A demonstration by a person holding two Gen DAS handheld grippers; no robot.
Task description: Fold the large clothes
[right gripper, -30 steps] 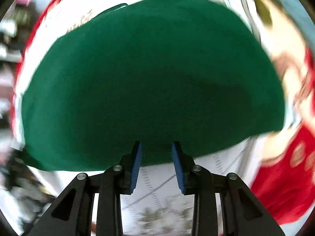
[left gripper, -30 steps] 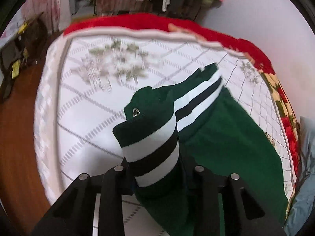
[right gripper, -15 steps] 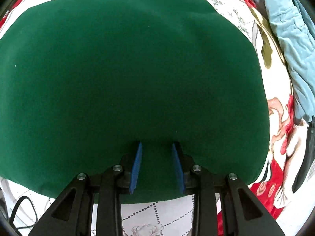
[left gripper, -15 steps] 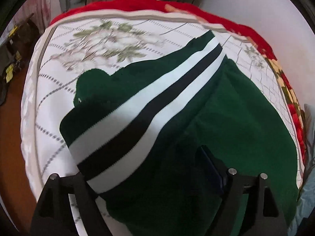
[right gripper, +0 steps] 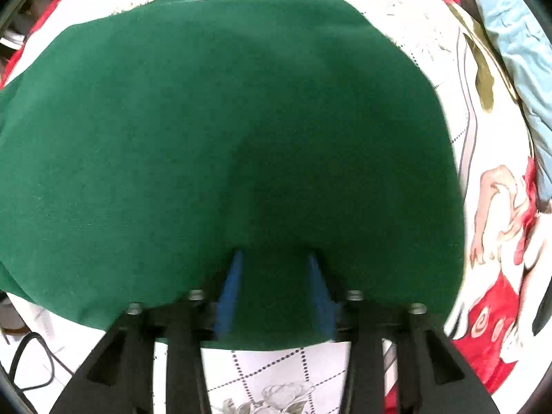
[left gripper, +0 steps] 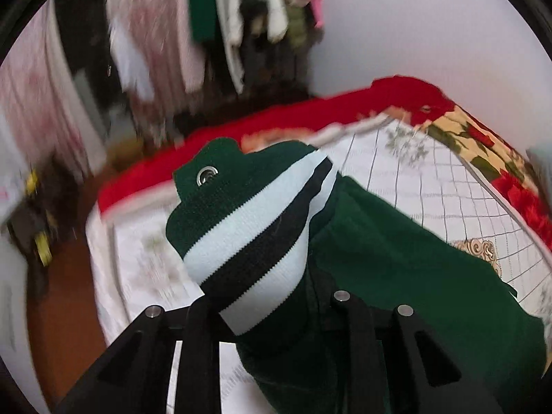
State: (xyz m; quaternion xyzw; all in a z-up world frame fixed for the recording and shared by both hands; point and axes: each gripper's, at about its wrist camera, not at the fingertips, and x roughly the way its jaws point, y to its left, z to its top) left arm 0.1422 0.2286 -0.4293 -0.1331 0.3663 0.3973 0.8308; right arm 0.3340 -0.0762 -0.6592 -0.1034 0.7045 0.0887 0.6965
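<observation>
A: The left gripper (left gripper: 272,307) is pinching the striped waistband (left gripper: 255,238) of the green garment (right gripper: 224,131), which lies across the bed (left gripper: 431,186). What now?

B: Lift evenly. The right gripper (right gripper: 274,289) probably grips nothing, its fingers spread over the near hem. The waistband is ribbed, the body smooth and limp.

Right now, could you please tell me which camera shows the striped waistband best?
The left wrist view: the striped waistband bunches close above the left tool, metal eyelet visible. The right wrist view shows only plain green cloth.
</observation>
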